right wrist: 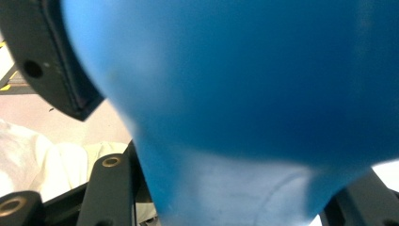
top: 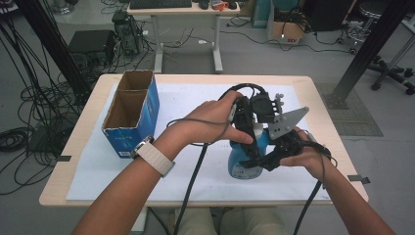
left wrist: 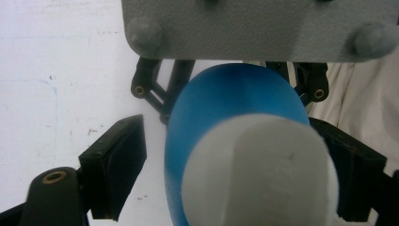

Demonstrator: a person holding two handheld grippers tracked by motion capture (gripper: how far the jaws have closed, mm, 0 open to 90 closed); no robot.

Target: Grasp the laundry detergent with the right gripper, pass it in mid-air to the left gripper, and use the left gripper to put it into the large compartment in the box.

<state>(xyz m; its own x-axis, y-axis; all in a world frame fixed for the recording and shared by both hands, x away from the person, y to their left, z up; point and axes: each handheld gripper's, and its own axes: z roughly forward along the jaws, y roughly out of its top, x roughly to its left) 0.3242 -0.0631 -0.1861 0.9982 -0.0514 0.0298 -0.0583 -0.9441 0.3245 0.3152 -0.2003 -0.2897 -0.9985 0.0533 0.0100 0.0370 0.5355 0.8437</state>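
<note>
1. Here, the blue bottle stands upright on the white sheet that covers the table, at about four o'clock from the sheet's middle, on the person's side.
2. Its white cap faces up into the left gripper view, with the blue shoulder spreading behind it.
3. The right gripper comes at the bottle's body from the three o'clock side; in the right gripper view the blue wall sits between its jaws, and they are clamped on the bottle, steadying it.
4. The left gripper hangs over the bottle from twelve o'clock, pointing down. Its jaws straddle the cap: the pad at nine o'clock stands clearly off it with white sheet showing in the gap, and the opposite one at three o'clock lies close beside the cap, whether touching I cannot tell. So that claw is apart, not yet gripping.
5. The step in hand looks like taking hold of the cap while the body is held firm, probably to unscrew it.
6. The next move calls for centring the cap between the pads, pressing both on it evenly, then twisting without letting the body turn in the right gripper's hold.
7. Farther out, an open cardboard box with blue sides stands at nine o'clock near the table's left edge, well apart from the bottle.
</note>
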